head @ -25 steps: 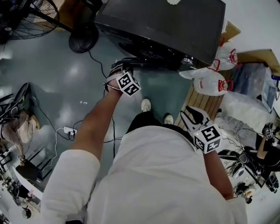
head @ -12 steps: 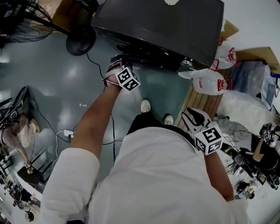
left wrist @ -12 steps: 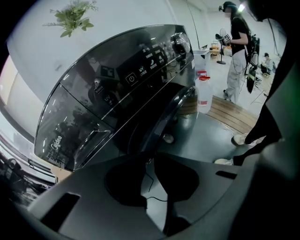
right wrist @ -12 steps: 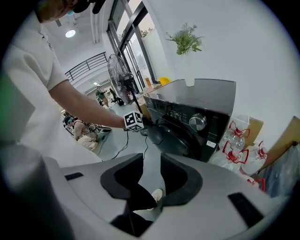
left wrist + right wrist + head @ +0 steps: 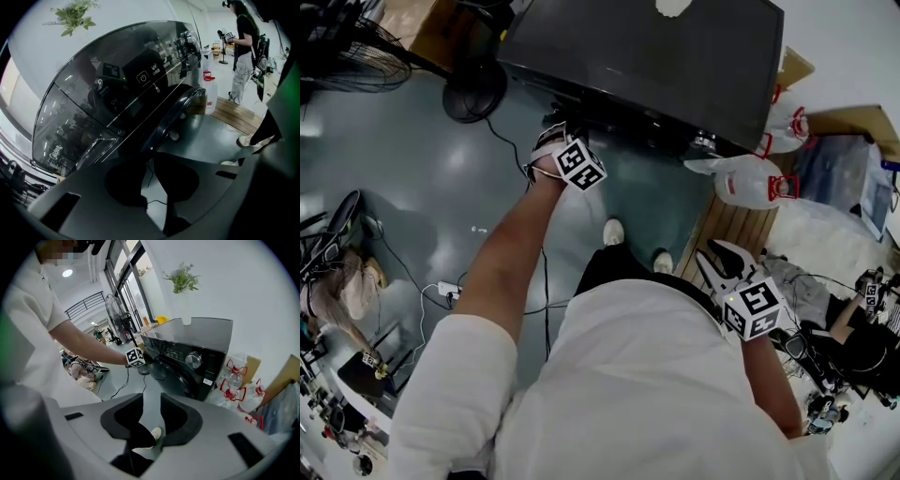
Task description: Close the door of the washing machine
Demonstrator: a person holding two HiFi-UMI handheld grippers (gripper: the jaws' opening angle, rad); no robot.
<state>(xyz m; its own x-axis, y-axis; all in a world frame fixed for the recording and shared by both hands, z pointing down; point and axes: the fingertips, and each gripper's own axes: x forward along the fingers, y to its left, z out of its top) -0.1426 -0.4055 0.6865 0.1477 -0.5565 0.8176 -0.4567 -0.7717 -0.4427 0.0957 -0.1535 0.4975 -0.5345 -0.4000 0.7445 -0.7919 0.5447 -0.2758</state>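
Note:
The dark washing machine point(image 5: 647, 56) stands at the top of the head view. Its round door point(image 5: 173, 117) sits slightly ajar against the front, below the control panel point(image 5: 150, 77). My left gripper point(image 5: 561, 131) is at the machine's front by the door, arm stretched out. Its jaws are closing, with only floor and a cable showing in the narrow gap point(image 5: 149, 161). My right gripper point(image 5: 715, 261) hangs low at the right, away from the machine, open and empty point(image 5: 151, 416). From there I see the machine point(image 5: 187, 357) and the left gripper's marker cube point(image 5: 135, 357).
A standing fan point(image 5: 356, 42) and its round base point(image 5: 473, 89) are left of the machine. Plastic jugs with red handles point(image 5: 750, 178) and a wooden pallet point(image 5: 736, 230) lie to its right. Cables point(image 5: 450, 281) trail over the grey floor. Another person point(image 5: 243, 51) stands far behind.
My left gripper has moved a little closer to the machine's front. The right gripper has stayed about where it was.

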